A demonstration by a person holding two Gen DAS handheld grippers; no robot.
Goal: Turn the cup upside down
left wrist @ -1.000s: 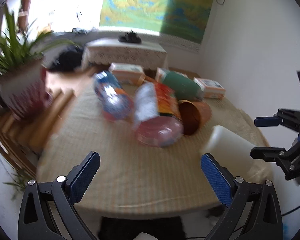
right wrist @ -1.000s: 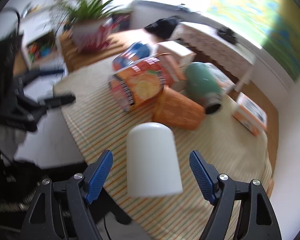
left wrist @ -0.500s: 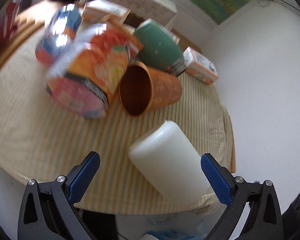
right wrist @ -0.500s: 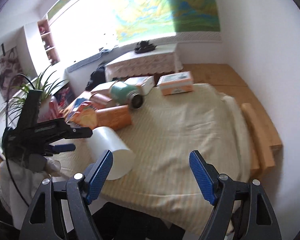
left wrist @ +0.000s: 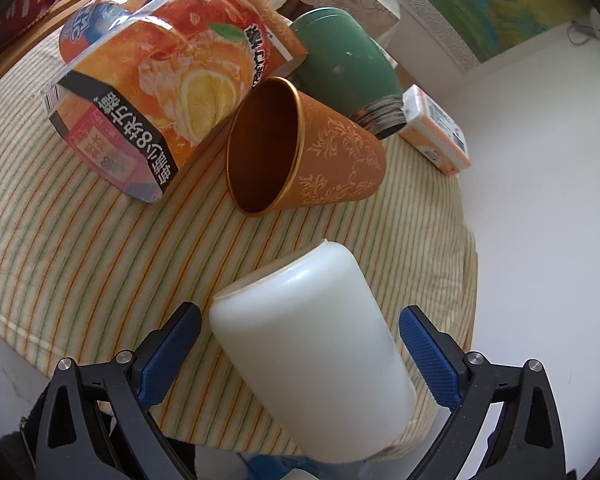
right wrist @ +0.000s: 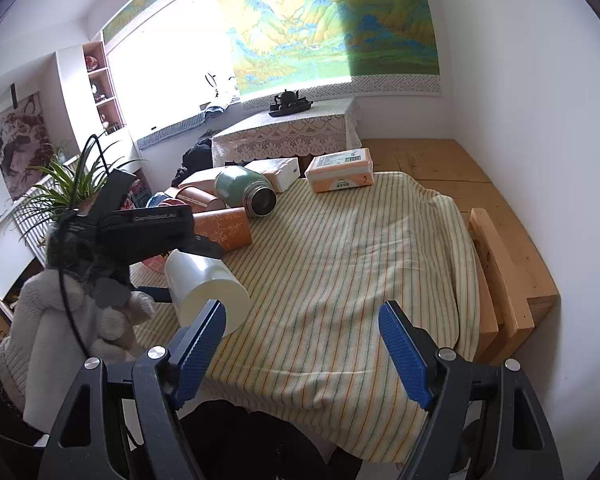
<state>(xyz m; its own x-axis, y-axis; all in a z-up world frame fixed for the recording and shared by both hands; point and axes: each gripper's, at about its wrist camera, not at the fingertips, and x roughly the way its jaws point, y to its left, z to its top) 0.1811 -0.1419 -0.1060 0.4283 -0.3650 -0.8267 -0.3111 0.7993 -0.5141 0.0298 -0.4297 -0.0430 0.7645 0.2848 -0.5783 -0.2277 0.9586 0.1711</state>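
Observation:
A white plastic cup [left wrist: 312,356] stands mouth-down on the striped tablecloth [left wrist: 80,264] near the table's front edge. My left gripper [left wrist: 300,354] is open with its blue fingers on either side of the cup, apart from it. In the right wrist view the cup [right wrist: 204,288] shows at the left, with the left gripper beside it. My right gripper [right wrist: 302,354] is open and empty, held above the table's near edge to the right of the cup.
An orange patterned cup [left wrist: 300,148] lies on its side behind the white cup, next to an orange-juice carton [left wrist: 160,92] and a green flask [left wrist: 344,68]. A small orange box [left wrist: 436,132] lies at the far right. A wooden bench [right wrist: 500,260] borders the table.
My left gripper has moved in around the white cup, which now sits between its fingers. My right gripper swung away from the cup and drew back to the right.

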